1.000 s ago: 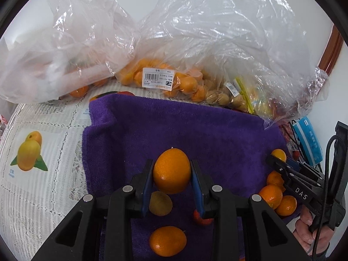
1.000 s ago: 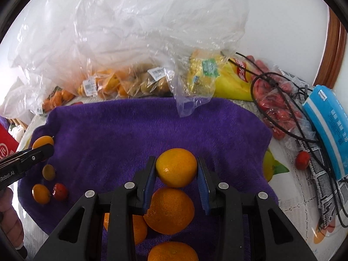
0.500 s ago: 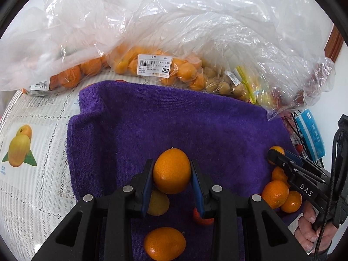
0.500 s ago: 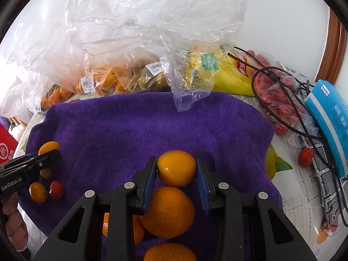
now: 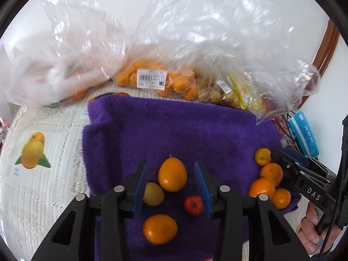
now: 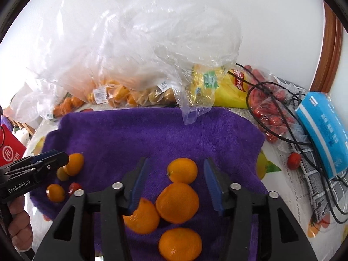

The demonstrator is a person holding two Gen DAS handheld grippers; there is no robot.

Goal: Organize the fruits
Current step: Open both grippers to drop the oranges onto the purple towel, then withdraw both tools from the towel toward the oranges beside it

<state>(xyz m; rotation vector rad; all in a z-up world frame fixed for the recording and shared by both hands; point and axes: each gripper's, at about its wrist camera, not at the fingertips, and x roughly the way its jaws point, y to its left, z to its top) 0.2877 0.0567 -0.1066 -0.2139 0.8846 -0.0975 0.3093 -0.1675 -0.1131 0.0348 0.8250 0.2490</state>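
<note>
Both grippers have let go since the earlier frames: jaws opening, pads off the fruit. Left gripper has the oval orange lying on the purple towel between its parted blue pads, gaps either side. Near the towel's front-left edge: yellowish fruit touching the oval orange, small red fruit by the right pad, another orange nearer the front. Right gripper, likewise spread, small mandarin loose between its fingers, touching a bigger mandarin behind it; two more at the towel's front-right edge (one partly hidden by a finger). Clear plastic bags of fruit along the towel's far edge. Blue pack and black cable off its right edge.
</note>
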